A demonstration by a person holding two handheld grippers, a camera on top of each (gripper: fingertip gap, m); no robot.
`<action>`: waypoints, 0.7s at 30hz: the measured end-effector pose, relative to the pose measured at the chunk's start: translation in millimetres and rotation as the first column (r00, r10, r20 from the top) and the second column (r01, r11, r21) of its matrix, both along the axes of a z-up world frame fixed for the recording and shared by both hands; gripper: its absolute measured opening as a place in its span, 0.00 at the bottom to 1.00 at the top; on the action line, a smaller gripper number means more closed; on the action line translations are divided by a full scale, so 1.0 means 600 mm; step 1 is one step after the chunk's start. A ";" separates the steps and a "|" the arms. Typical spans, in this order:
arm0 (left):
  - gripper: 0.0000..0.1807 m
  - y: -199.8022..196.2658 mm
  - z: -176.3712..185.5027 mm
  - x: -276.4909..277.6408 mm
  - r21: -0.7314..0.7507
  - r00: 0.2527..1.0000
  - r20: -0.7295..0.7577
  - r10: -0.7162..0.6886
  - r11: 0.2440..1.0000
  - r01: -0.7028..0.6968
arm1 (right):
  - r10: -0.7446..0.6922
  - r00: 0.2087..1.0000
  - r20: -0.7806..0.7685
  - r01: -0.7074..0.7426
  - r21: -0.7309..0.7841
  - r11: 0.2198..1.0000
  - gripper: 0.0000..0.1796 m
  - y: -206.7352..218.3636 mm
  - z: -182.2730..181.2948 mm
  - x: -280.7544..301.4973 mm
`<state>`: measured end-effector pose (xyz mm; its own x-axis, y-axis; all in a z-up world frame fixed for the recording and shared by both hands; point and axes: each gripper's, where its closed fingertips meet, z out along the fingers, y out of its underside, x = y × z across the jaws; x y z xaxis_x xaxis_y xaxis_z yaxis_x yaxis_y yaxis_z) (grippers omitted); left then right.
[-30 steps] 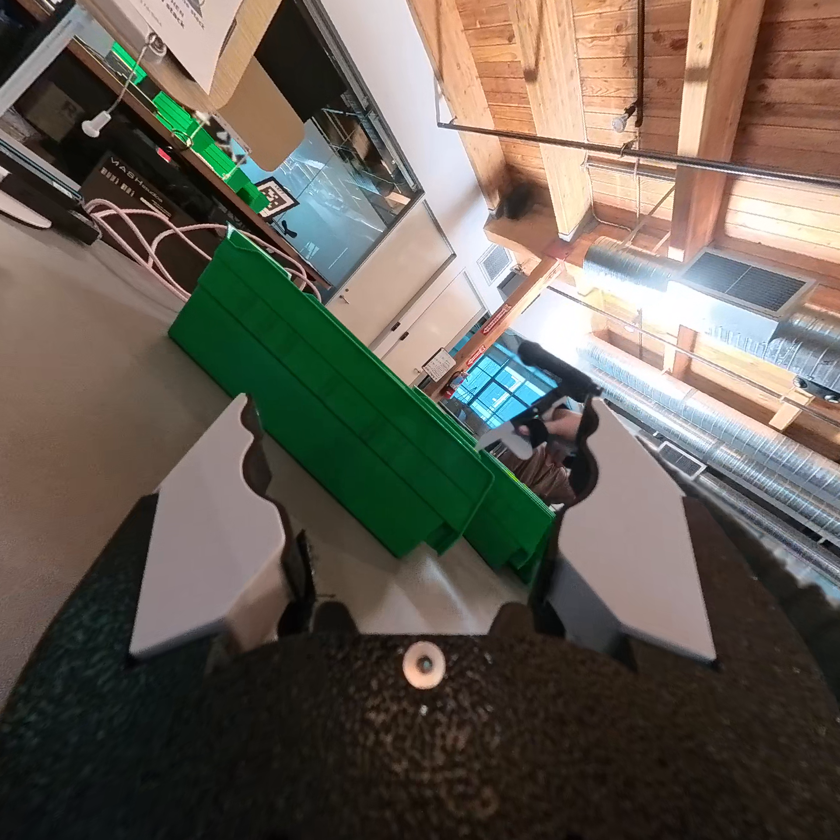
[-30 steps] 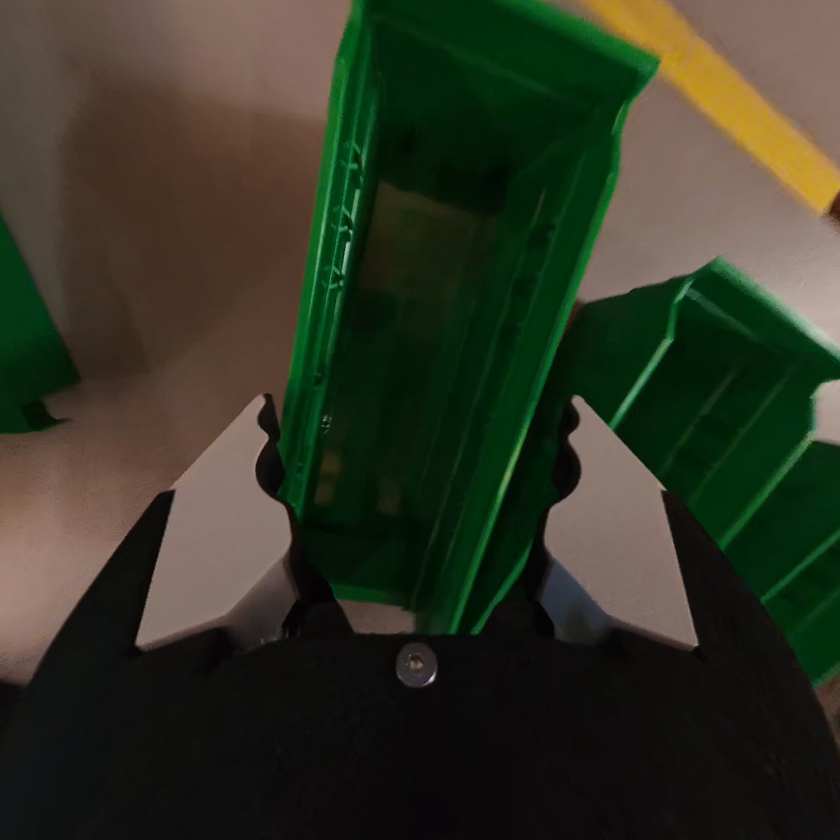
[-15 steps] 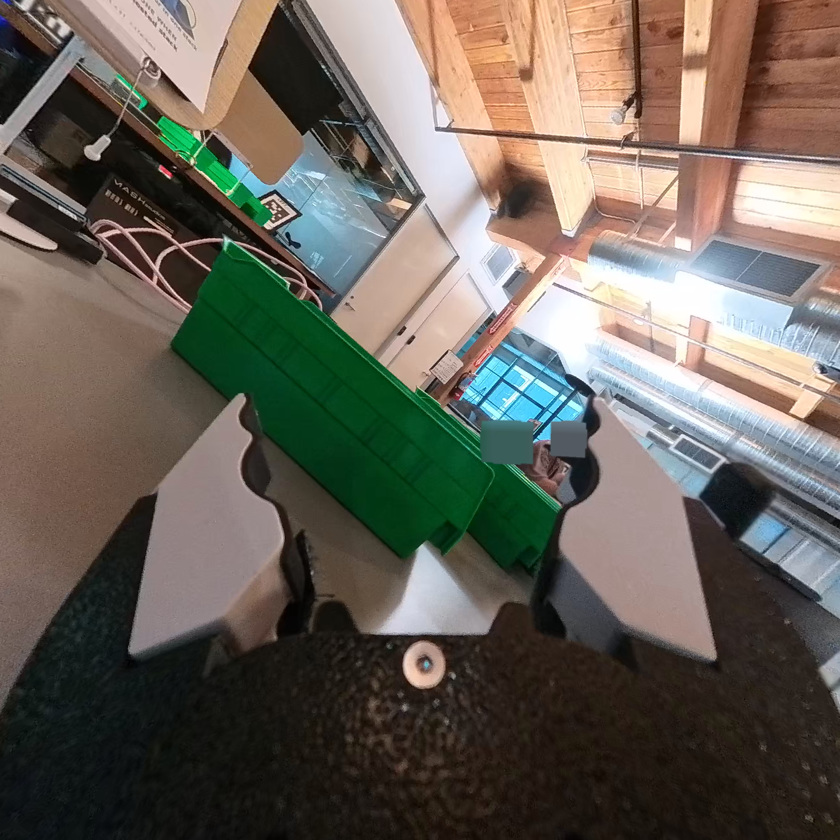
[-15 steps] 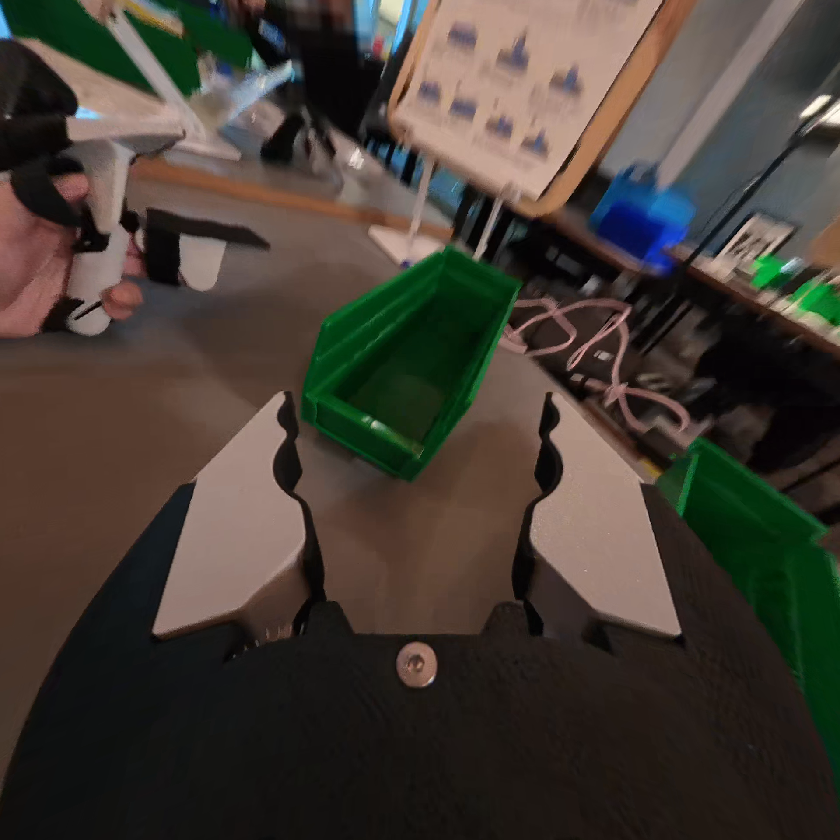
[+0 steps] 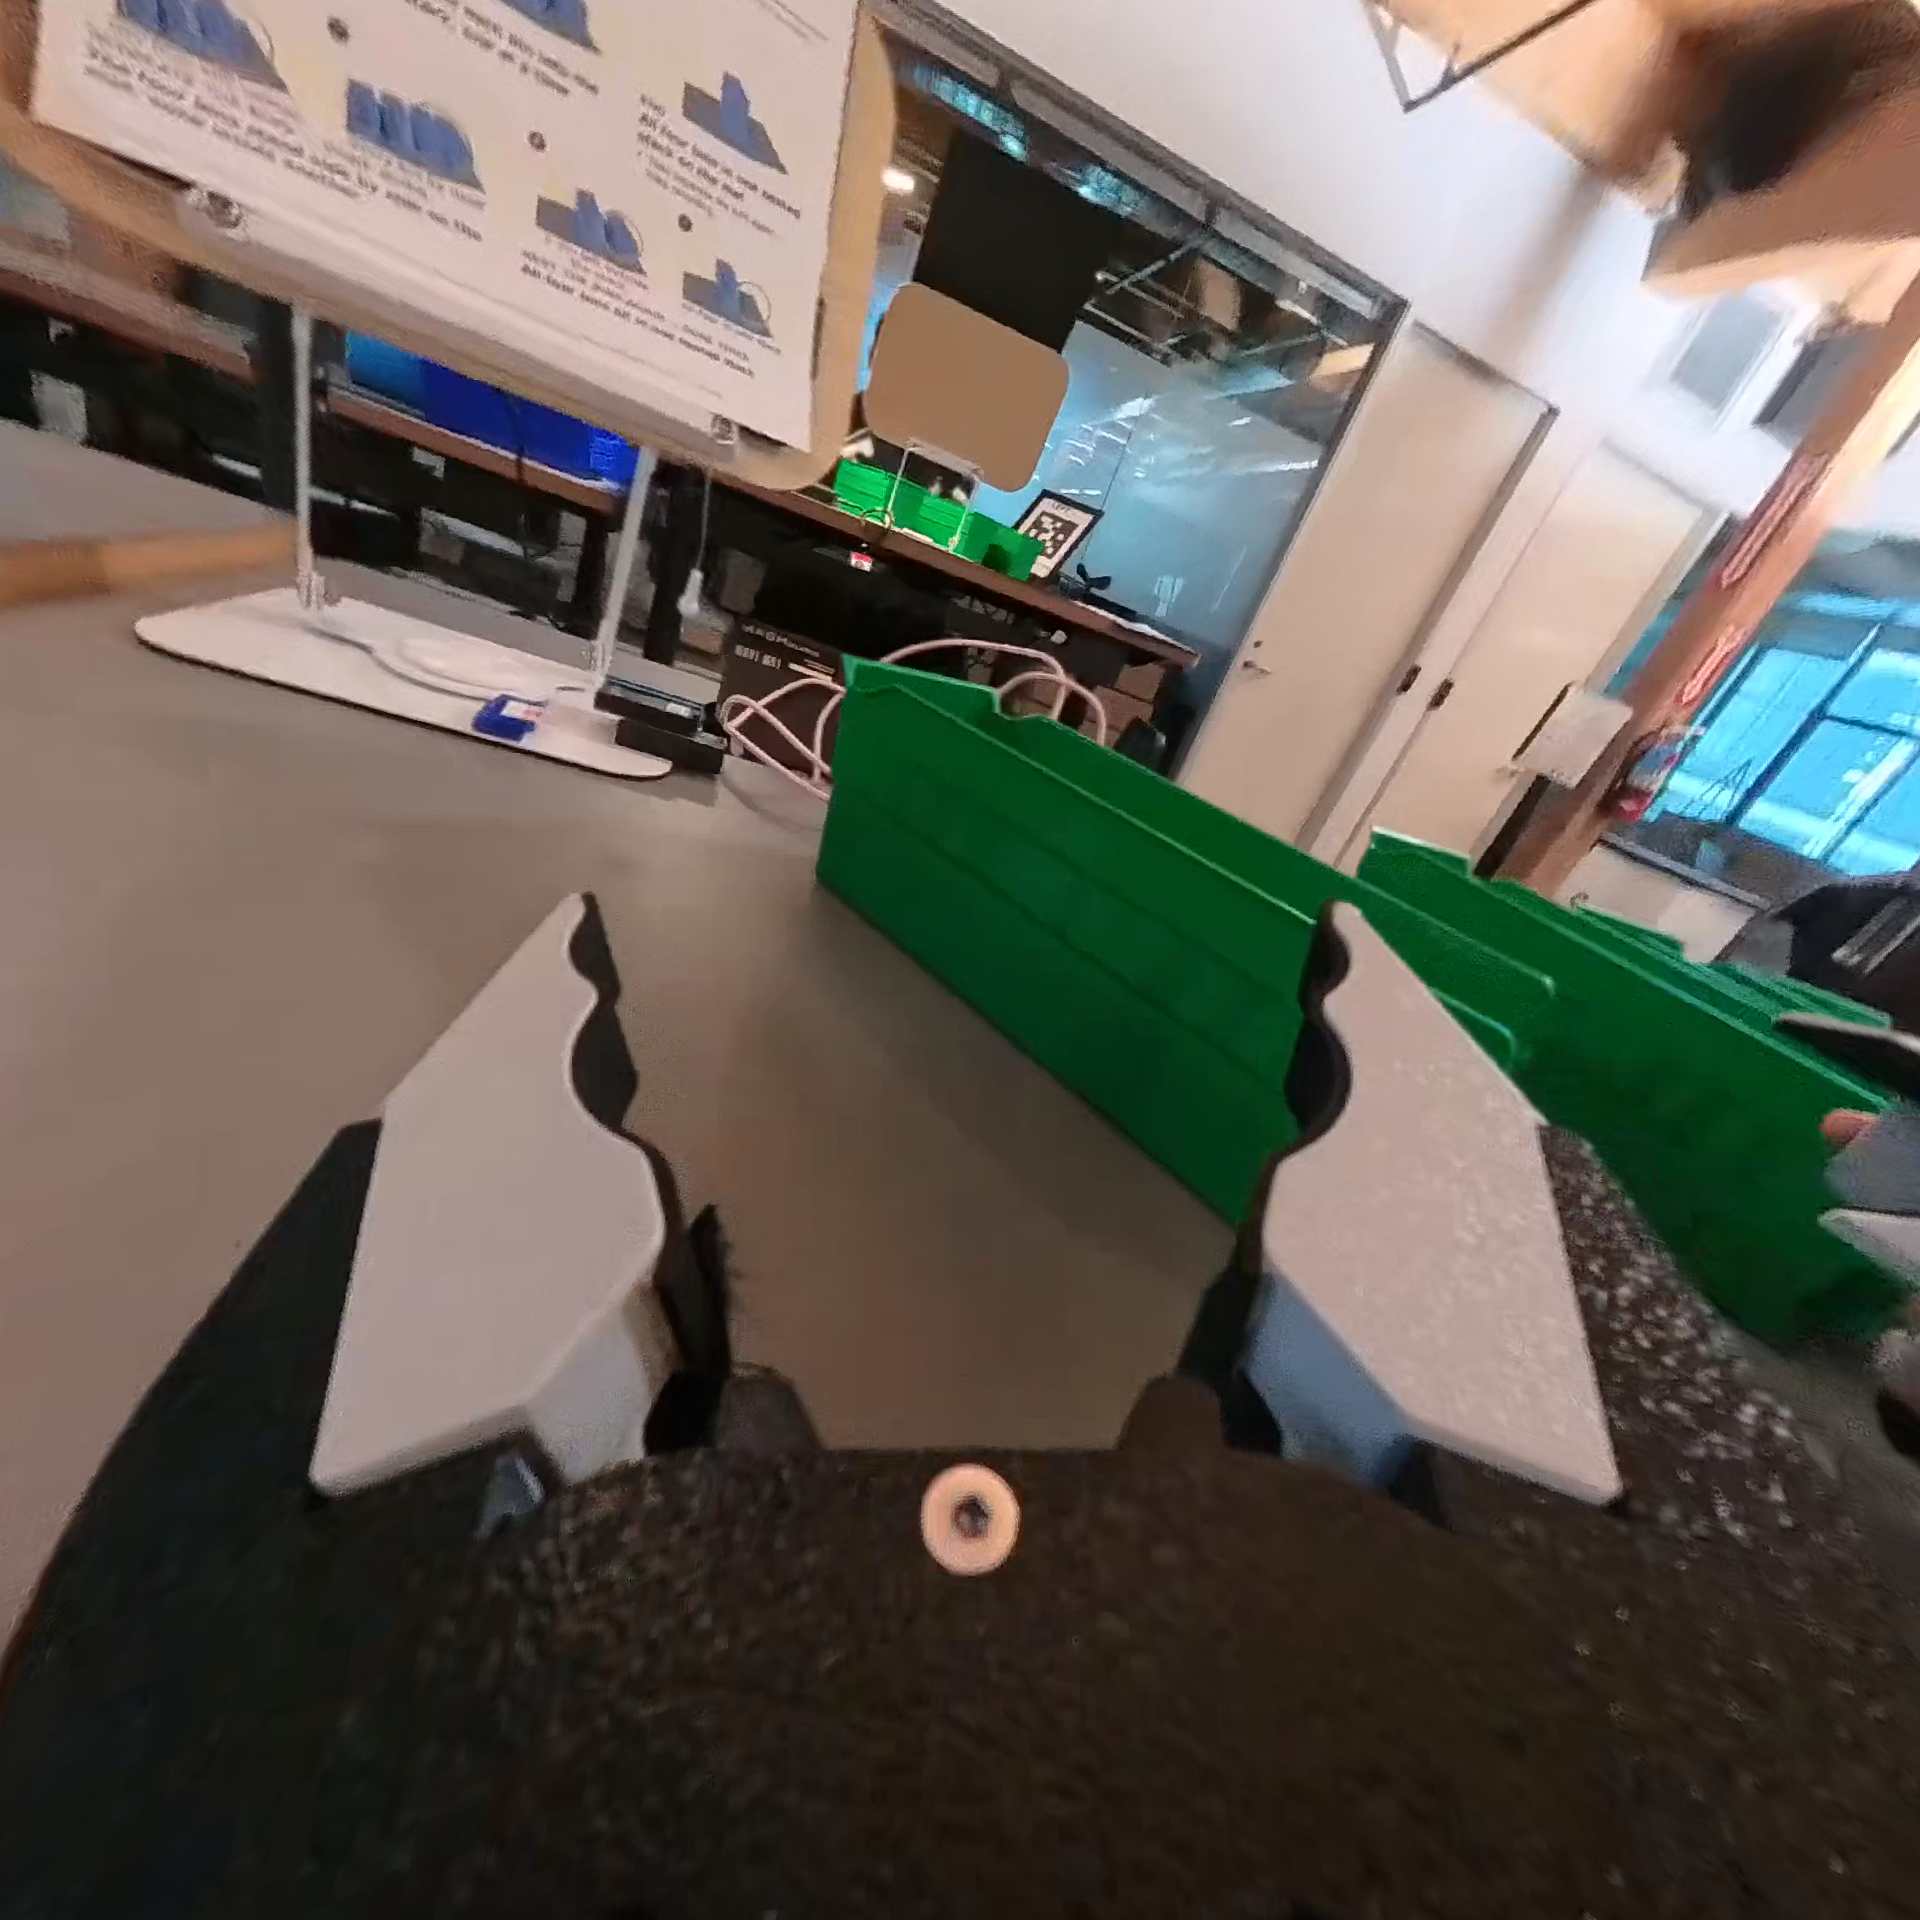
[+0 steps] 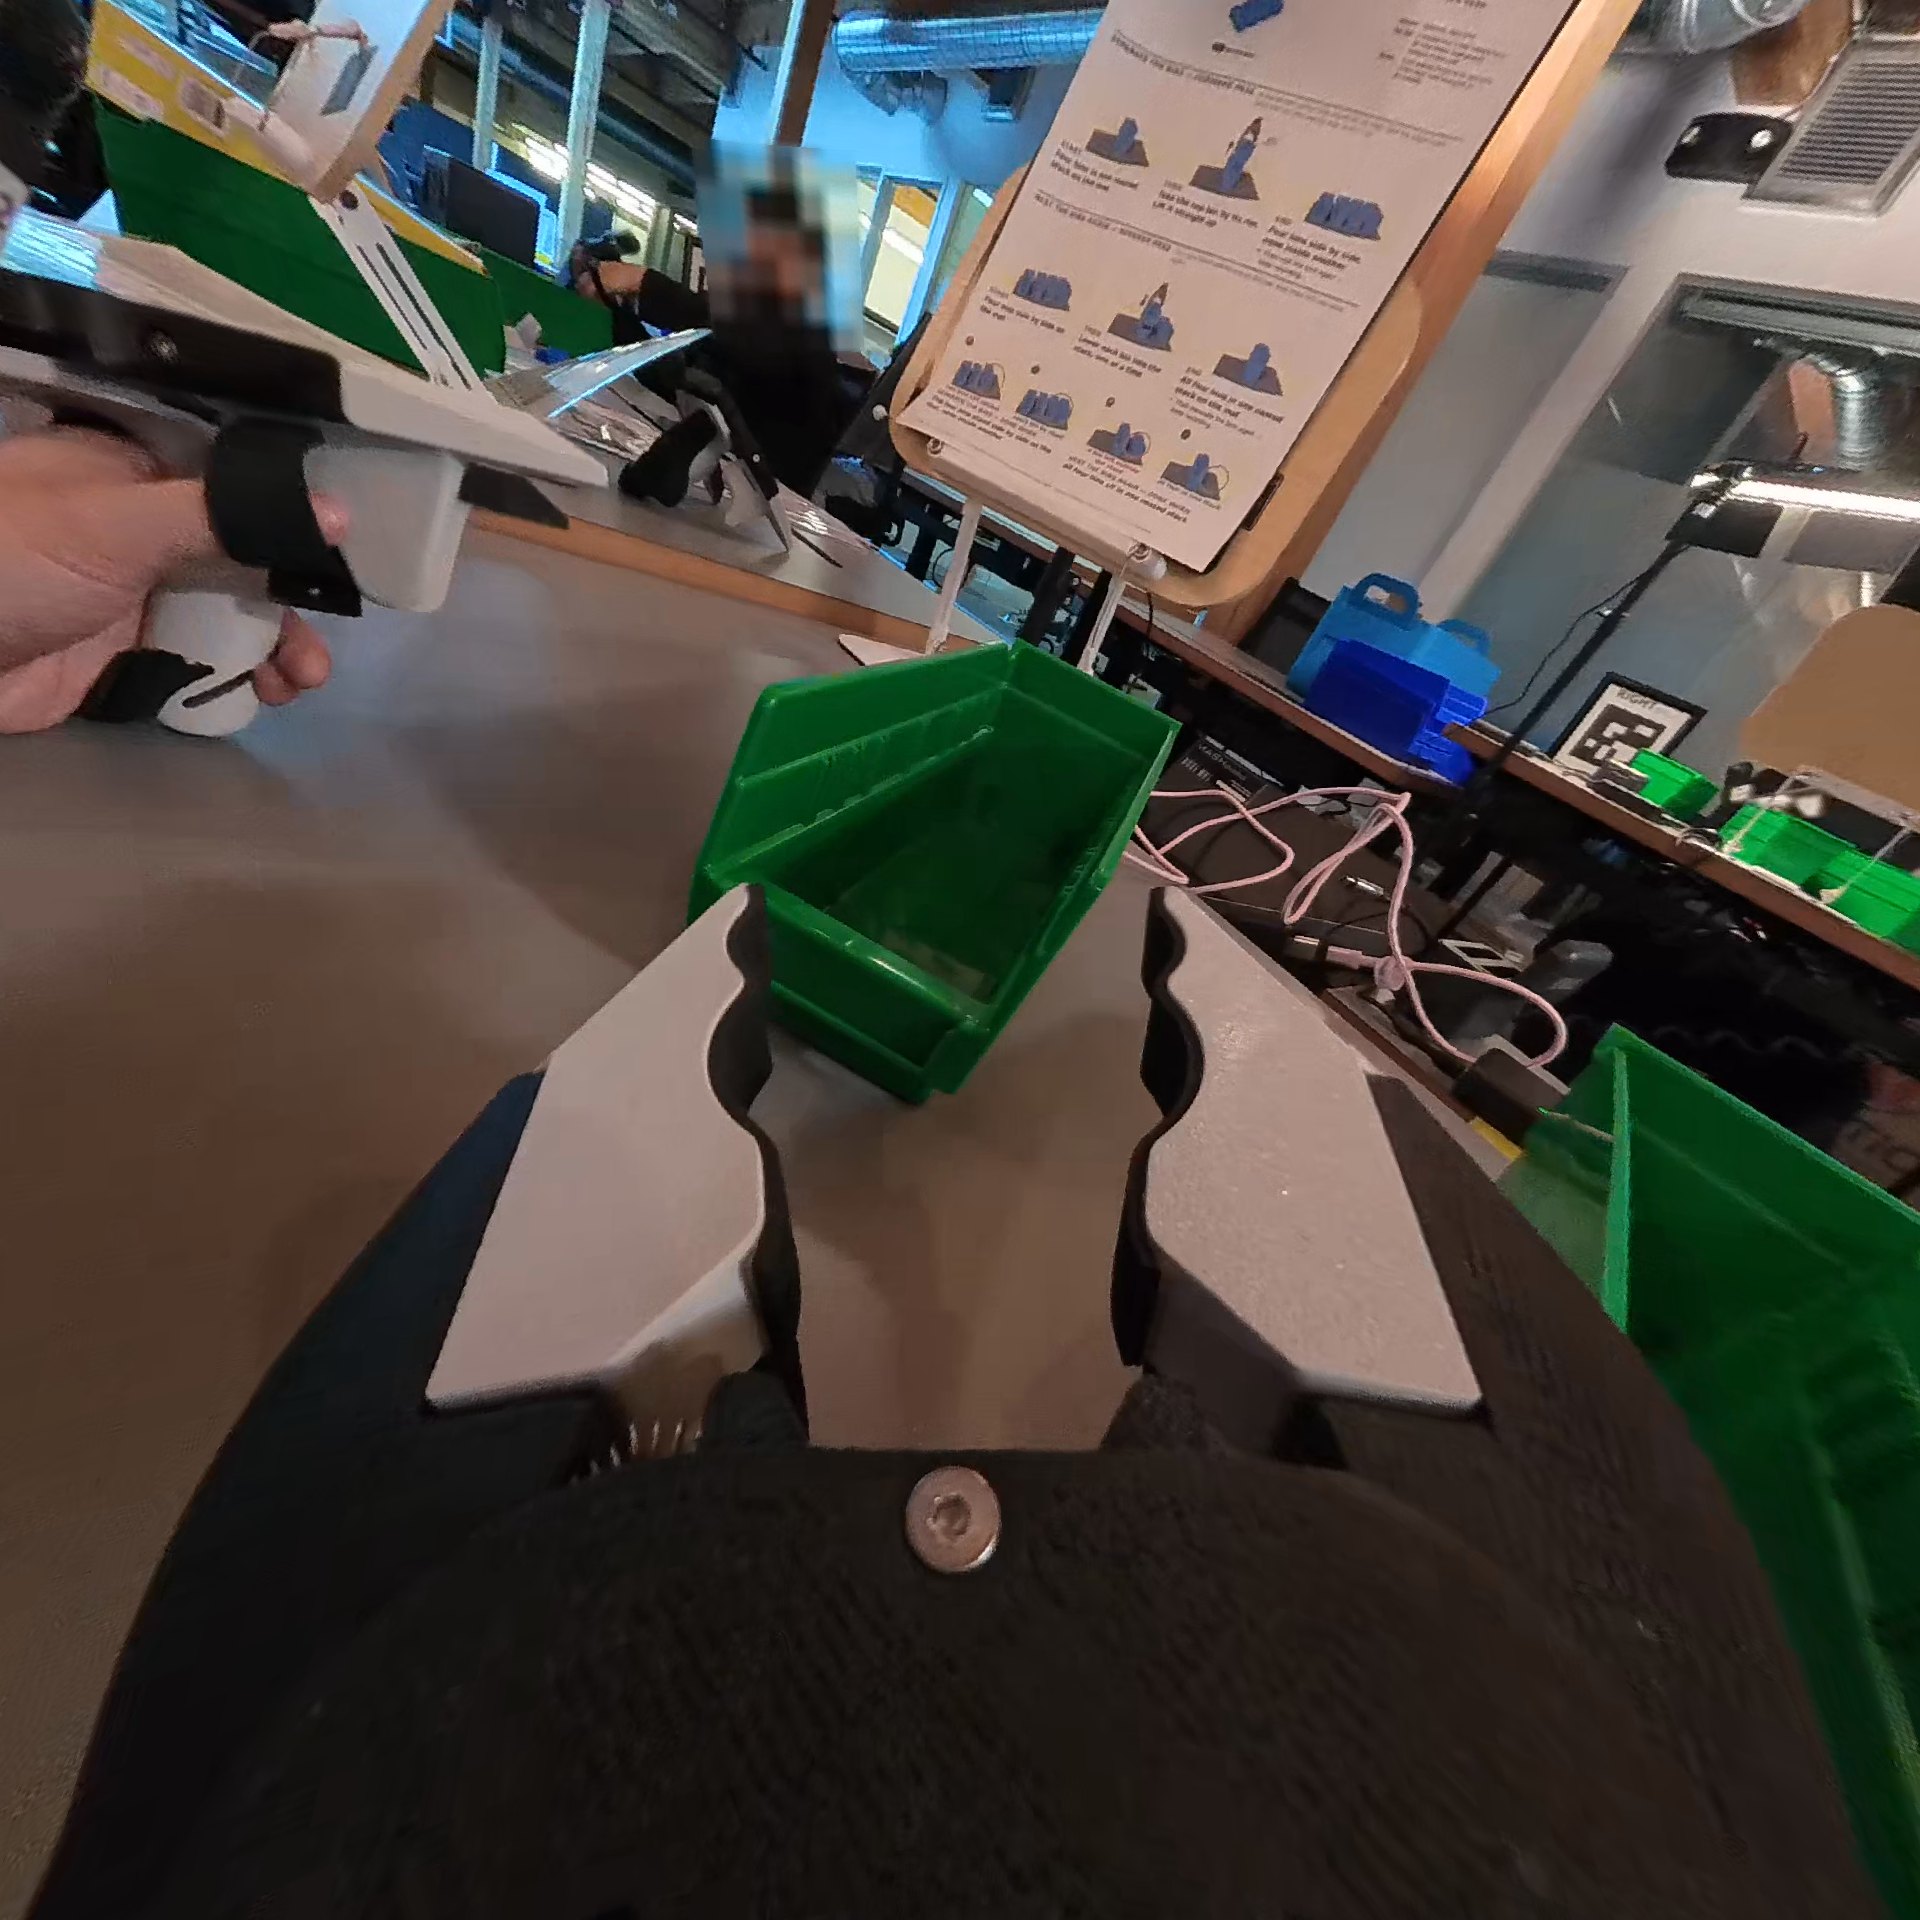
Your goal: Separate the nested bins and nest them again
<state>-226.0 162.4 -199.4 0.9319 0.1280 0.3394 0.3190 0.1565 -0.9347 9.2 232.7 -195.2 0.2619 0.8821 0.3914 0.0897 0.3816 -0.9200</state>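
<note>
An empty green bin (image 6: 935, 821) stands upright on the grey table (image 6: 312, 987), just beyond my right gripper (image 6: 954, 914). That gripper is open and holds nothing. A second green bin (image 6: 1766, 1299) stands close at the right. In the left wrist view my left gripper (image 5: 961, 935) is open and empty, low over the table (image 5: 312, 883). A green bin (image 5: 1039, 914) lies past its right finger, with another green bin (image 5: 1662, 1060) behind it. A hand (image 6: 83, 582) holds the left gripper's handle at far left.
An instruction board on a white stand (image 6: 1174, 260) rises behind the bins; it also shows in the left wrist view (image 5: 416, 156). Pink cables (image 6: 1351, 883) hang past the table's far edge. Blue bins (image 6: 1382, 675) sit on a back bench. A person (image 6: 769, 343) is behind.
The green bin that sat between my right gripper's fingers now stands free on the table, farther off, and the jaws have narrowed a little. The left wrist view has swung down from the ceiling to level.
</note>
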 end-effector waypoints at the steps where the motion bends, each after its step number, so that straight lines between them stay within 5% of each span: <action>1: 0.71 0.002 0.000 0.006 -0.009 1.000 -0.018 -0.010 1.000 0.009 | 0.006 1.000 0.004 -0.006 -0.004 1.000 0.40 -0.001 -0.002 -0.001; 10: 0.71 0.009 -0.002 0.026 0.028 0.987 0.081 -0.140 0.990 0.138 | 0.128 0.991 -0.043 -0.133 -0.149 0.980 0.39 -0.024 0.005 -0.003; 15: 0.71 0.009 -0.001 0.025 0.048 0.980 0.116 -0.162 0.986 0.158 | 0.023 0.997 -0.075 -0.026 -0.030 0.999 0.39 -0.014 0.074 0.030; 21: 0.71 0.009 -0.002 0.028 0.064 0.970 0.151 -0.193 0.981 0.185 | -0.261 0.920 0.292 0.206 0.206 0.957 0.33 0.036 0.091 0.183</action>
<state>-209.3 167.8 -200.4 0.8726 -0.0658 0.4840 0.4884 0.1243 -0.8637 119.3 254.2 -140.7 0.2922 0.7247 0.6240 0.4672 0.4612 -0.7544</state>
